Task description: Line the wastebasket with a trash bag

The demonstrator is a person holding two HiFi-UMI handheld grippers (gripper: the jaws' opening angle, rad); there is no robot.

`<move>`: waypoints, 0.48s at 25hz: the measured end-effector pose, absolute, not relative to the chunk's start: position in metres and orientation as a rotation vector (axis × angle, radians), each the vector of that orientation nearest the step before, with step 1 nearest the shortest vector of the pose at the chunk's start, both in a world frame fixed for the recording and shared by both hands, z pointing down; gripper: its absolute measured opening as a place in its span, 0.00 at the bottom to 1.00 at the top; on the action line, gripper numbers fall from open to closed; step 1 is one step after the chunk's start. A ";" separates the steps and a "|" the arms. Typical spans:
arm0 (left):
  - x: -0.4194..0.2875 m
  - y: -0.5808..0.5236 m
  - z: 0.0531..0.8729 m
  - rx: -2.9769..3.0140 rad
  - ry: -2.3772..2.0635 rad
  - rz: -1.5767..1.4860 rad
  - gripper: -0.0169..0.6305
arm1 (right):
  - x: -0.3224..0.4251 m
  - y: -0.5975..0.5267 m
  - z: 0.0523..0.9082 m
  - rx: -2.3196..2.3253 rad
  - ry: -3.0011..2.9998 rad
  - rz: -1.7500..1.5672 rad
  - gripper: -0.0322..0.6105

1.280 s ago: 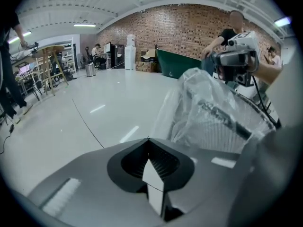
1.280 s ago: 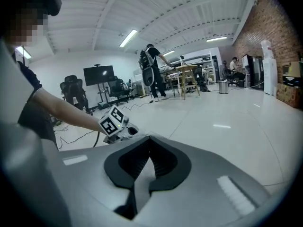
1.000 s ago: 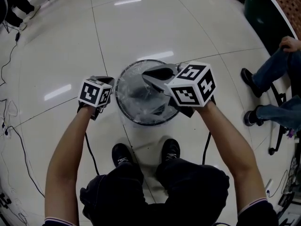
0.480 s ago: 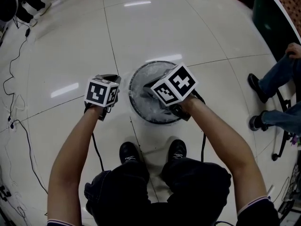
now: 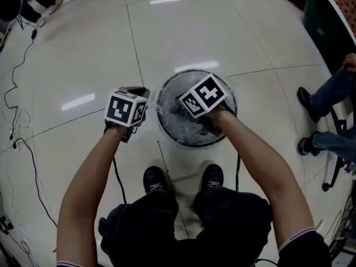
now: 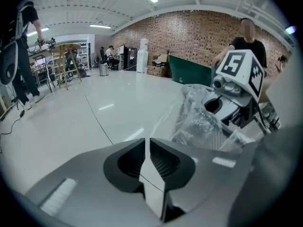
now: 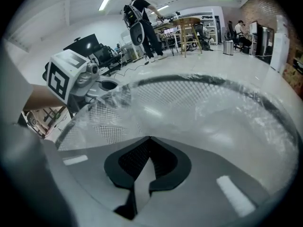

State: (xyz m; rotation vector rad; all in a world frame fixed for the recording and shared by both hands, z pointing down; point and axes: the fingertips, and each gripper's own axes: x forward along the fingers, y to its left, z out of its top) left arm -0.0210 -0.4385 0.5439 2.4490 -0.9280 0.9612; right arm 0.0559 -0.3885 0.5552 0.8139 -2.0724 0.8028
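1. Tongs first: my right tongs are pressed together with their tips meeting. I can make out no fold of plastic between them. They point steeply down into the mouth of the wastebasket.
2. My left tongs have just been opening and now stand a narrow slit apart. Only bare floor shows through the slit, and nothing is between them. They hang outside the basket, just beside its rim, on the side away from the right tongs.
3. Directly ahead of the right tongs lies the clear trash bag. Its crinkled film is spread over the inside of the basket and reaches up to the rim. From the left tongs I see it bunched ahead and to their right.
4. The basket is round with mesh walls and stands on the glossy pale tiles. It surrounds the right tongs and sits just to the right of the left tongs.
5. Behind both tongs, close to the basket's near side, are the carrier's two black shoes.
6. Well out to the left of the left tongs, cables trail across the tiles.
7. Well off to the right of the right tongs I see the legs of a seated person.
8. Far beyond the left tongs runs a brick wall.
9. Far beyond the right tongs stand a tall wooden table and a standing person.
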 end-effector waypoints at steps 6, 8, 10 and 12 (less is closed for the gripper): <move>-0.020 -0.437 0.550 2.441 -0.911 0.941 0.07 | 0.061 -0.403 0.583 0.819 -2.061 0.849 0.05; -0.019 -0.438 0.552 2.441 -0.907 0.935 0.07 | 0.063 -0.406 0.591 0.810 -2.054 0.867 0.05; -0.018 -0.437 0.554 2.440 -0.907 0.927 0.07 | 0.064 -0.407 0.598 0.802 -2.044 0.875 0.05; -0.017 -0.436 0.556 2.437 -0.906 0.920 0.07 | 0.065 -0.407 0.604 0.796 -2.039 0.877 0.05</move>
